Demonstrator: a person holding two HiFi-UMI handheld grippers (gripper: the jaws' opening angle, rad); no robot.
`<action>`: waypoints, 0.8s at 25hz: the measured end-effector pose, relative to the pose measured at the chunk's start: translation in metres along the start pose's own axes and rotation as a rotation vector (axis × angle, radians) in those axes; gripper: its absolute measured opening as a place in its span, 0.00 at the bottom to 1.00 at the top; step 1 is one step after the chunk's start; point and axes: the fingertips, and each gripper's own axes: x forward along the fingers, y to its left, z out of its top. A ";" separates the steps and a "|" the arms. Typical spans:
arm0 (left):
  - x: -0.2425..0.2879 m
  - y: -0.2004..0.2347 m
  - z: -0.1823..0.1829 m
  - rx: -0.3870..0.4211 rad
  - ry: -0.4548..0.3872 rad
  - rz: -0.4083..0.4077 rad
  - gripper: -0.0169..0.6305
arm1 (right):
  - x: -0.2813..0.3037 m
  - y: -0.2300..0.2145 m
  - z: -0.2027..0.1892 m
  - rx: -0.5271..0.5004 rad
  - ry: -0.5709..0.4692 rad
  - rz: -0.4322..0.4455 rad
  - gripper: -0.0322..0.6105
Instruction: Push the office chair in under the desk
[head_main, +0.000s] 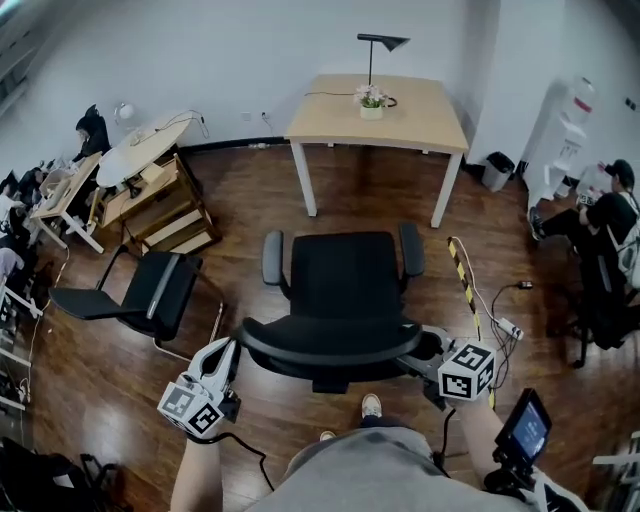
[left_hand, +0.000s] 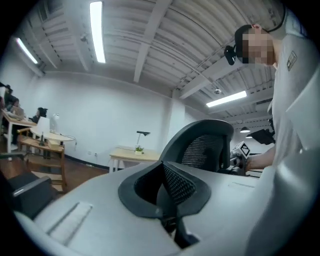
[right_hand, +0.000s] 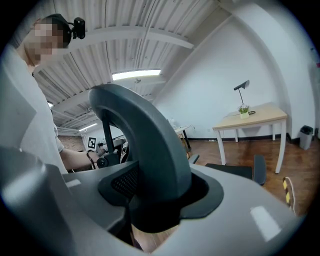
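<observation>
Office chair out on the wood floor, short of the counter, right gripper on its backrest

Office chair (head_main: 345, 290) stands well apart from the counter (head_main: 330, 125), seat toward it and backrest toward the person. The head view shows that gap, and a lamp (head_main: 382, 42) and a potted plant (head_main: 371, 100) on the counter. That view also places the left gripper (head_main: 228, 350) just beside the backrest's left end and the right gripper (head_main: 428, 348) at its right end, but not how the jaws stand. The right gripper view does: the jaws stand partly apart, clamped on the backrest's curved top rim (right_hand: 145, 145). The left gripper view shows its jaws fully together with nothing between them, the backrest (left_hand: 202, 145) beyond them to the right.
</observation>
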 end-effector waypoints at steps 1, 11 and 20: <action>0.000 0.001 -0.001 -0.004 0.014 -0.049 0.03 | -0.001 0.002 -0.001 0.004 0.000 0.001 0.42; 0.029 -0.004 -0.030 -0.025 0.268 -0.547 0.45 | -0.003 0.004 -0.004 0.012 -0.005 -0.010 0.42; 0.070 -0.036 -0.043 -0.043 0.365 -0.819 0.47 | 0.006 0.010 -0.004 0.018 -0.015 -0.034 0.42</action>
